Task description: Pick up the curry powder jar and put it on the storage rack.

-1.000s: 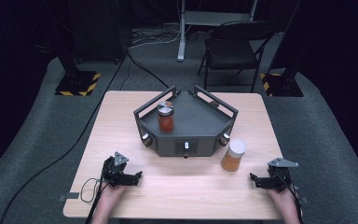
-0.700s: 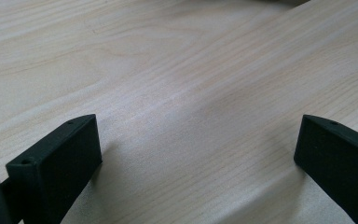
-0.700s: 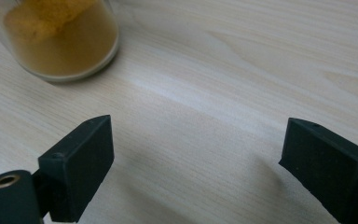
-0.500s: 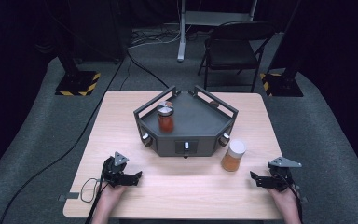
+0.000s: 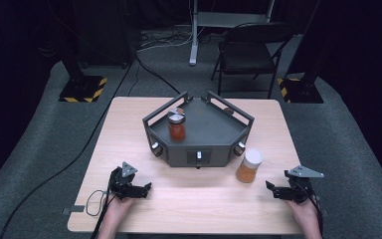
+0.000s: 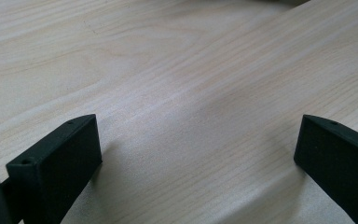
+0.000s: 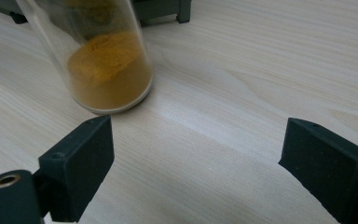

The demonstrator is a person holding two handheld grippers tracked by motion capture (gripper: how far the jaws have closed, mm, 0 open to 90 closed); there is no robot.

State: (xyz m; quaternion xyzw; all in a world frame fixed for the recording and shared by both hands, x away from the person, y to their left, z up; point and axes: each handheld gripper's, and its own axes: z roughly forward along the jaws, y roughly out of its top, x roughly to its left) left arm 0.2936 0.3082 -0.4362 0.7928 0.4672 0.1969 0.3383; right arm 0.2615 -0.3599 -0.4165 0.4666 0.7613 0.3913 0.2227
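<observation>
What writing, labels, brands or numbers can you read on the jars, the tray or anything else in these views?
None: no readable text stands on anything.
Clear jar of orange powder with a white lid: no label visible.
Jar of red-orange contents with a grey lid, on the dark grey angular metal tray: no label legible.
Tray front knobs: any markings too small to read.
Yellow-and-black striped stand bases on the floor: hazard stripes, no words.

A pale wooden table (image 5: 129, 124) lay under both hand-held grippers, and beyond them, at its middle, stood a dark grey angular tray (image 5: 214, 132) with knobs on its front wall. Inside the tray, ahead of the left hand-held gripper, a grey-lidded jar of reddish filling (image 5: 176, 124) stood upright. Far beyond, on grey carpet, stood a black folding chair (image 5: 248, 52) and two stands with yellow-black striped bases (image 5: 82, 89).
</observation>
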